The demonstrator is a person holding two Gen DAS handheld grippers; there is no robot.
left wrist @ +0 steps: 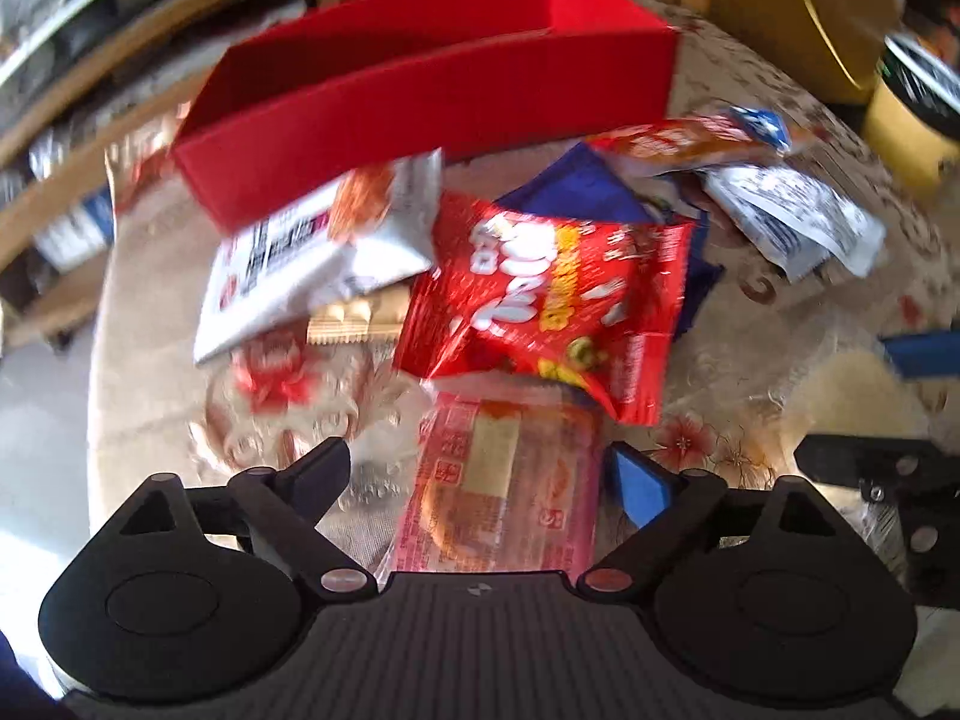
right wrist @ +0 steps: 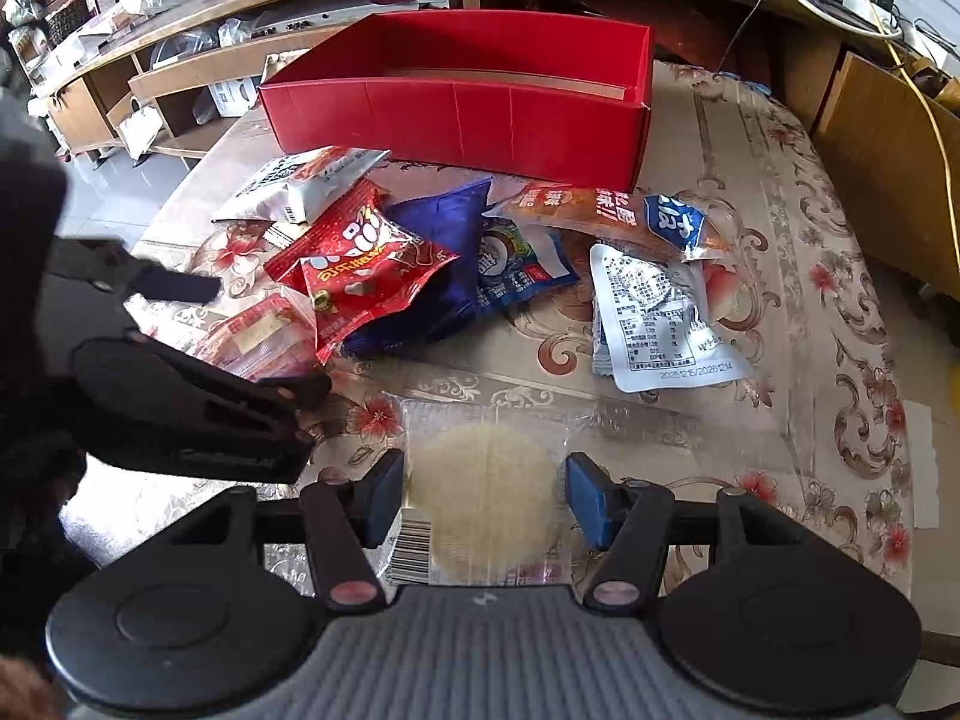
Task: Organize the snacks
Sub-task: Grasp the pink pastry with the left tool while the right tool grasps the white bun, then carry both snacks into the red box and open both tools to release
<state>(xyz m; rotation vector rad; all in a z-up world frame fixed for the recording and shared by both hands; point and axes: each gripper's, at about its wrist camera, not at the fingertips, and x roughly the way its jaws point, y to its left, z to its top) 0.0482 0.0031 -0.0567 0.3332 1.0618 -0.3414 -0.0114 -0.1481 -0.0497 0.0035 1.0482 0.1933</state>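
A red box [left wrist: 420, 84] [right wrist: 462, 114] stands open at the far side of the table. Snack packets lie in front of it: a red bag [left wrist: 540, 300] [right wrist: 360, 258], a white packet [left wrist: 312, 252] [right wrist: 300, 186], a blue bag [right wrist: 444, 240], an orange sausage packet [right wrist: 606, 216] and a white pouch [right wrist: 654, 318]. My left gripper [left wrist: 480, 480] is open around a pink wrapped cake [left wrist: 504, 480] [right wrist: 258, 336]. My right gripper [right wrist: 486, 498] is open around a clear-wrapped round pastry [right wrist: 486, 492] lying on the table.
The table has a floral cloth [right wrist: 780, 300]. Wooden shelves [right wrist: 180, 78] stand behind it and a wooden cabinet [right wrist: 888, 162] at the right with cables. A yellow tub [left wrist: 912, 126] sits at the far right in the left wrist view.
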